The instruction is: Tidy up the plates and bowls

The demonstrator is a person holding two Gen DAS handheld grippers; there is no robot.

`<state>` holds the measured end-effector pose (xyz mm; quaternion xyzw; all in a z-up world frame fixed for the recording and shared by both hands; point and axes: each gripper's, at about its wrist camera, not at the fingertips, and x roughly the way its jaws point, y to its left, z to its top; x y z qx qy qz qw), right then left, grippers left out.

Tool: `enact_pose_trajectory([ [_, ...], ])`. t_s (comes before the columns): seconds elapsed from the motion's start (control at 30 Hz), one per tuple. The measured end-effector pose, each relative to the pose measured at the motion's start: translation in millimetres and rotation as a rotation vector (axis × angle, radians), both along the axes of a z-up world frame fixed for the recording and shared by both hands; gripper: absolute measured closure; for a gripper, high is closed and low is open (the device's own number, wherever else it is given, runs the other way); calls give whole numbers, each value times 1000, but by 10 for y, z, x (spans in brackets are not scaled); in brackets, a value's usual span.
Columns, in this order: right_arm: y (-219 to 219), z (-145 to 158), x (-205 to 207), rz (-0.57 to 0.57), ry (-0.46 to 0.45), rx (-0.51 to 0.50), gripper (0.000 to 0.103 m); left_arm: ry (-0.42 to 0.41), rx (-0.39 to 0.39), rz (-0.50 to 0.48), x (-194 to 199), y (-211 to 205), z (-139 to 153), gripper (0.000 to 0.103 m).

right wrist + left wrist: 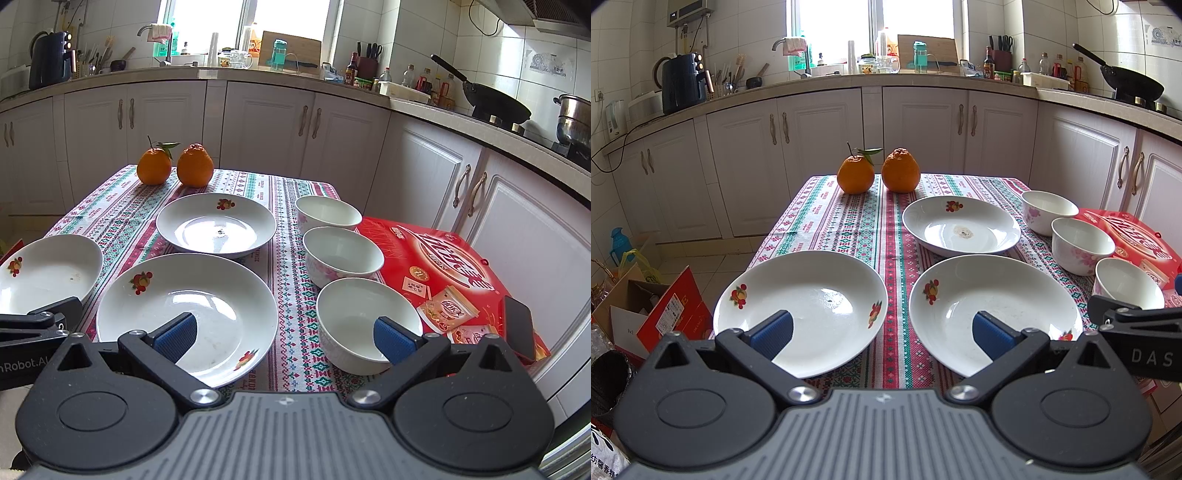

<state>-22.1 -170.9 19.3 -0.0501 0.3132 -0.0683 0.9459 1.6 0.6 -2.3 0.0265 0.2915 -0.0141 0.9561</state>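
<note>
Now we are holding both the left gripper [882, 332] and the right gripper [284, 334] with jaws apart, empty, aiming to pinch 1 plate [221, 295] rim squarely between them.

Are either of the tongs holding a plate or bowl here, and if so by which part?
Nothing is held. The left tongs and right tongs are both open and empty, above the plates and bowls on the table.

a table under a patterned tablecloth [288, 236] carries three plates [184, 299], three bowls [343, 254], two oranges [194, 165] and a red box [443, 266].
</note>
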Motion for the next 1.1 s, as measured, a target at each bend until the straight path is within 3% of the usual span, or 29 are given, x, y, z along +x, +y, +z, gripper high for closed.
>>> enact_pose_trajectory([
  [0.63, -5, 8, 5, 14, -2, -4, 0, -3, 1, -3, 1, 17, 9, 1],
  [0.93, 30, 135, 178, 151, -50, -59, 0, -75, 13, -17, 55, 306, 133, 1],
  [1.1, 88, 254, 340, 262, -75, -55, 0, -55, 60, -15, 160, 562, 101, 1],
])
